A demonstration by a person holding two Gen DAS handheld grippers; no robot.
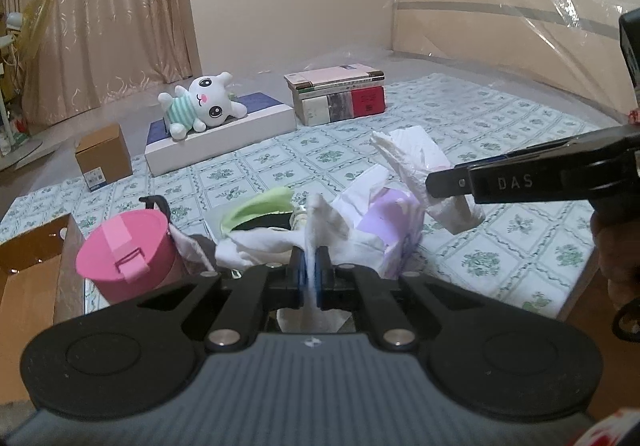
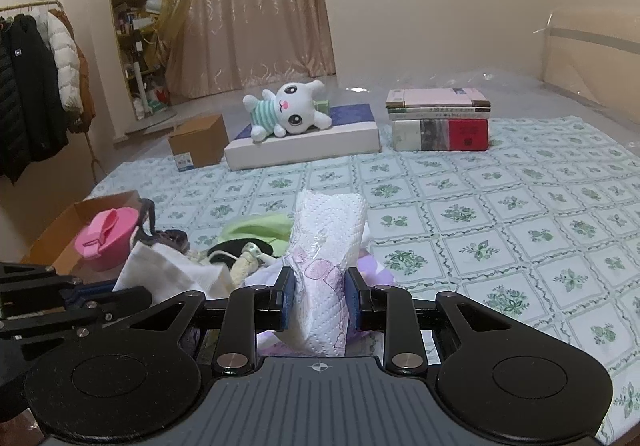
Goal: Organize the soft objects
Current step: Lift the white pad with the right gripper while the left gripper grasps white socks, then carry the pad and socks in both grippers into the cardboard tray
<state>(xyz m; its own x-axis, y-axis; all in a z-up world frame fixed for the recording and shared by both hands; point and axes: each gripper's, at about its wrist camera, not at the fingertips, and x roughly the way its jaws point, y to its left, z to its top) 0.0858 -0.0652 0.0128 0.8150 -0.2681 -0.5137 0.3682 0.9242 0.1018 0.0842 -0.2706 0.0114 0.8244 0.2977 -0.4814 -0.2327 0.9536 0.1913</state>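
My left gripper (image 1: 309,272) is shut on a thin fold of white cloth (image 1: 324,214) that rises from a heap of soft things on the bed. The heap holds a green cloth (image 1: 260,204), a black item and a purple packet (image 1: 390,220). My right gripper (image 2: 320,298) is shut on a pack of white paper tissue (image 2: 330,230) in clear wrap, held upright above the heap. In the left wrist view the right gripper (image 1: 436,186) reaches in from the right with the tissue pack (image 1: 416,154). The left gripper (image 2: 136,296) shows at the left edge of the right wrist view beside the white cloth (image 2: 164,272).
A white plush bunny (image 2: 288,112) lies on a flat white box (image 2: 304,146) at the back. A stack of books (image 2: 440,120) stands to its right and a brown carton (image 2: 200,146) to its left. A pink lidded tub (image 1: 128,250) and an open cardboard box (image 1: 32,270) sit left of the heap.
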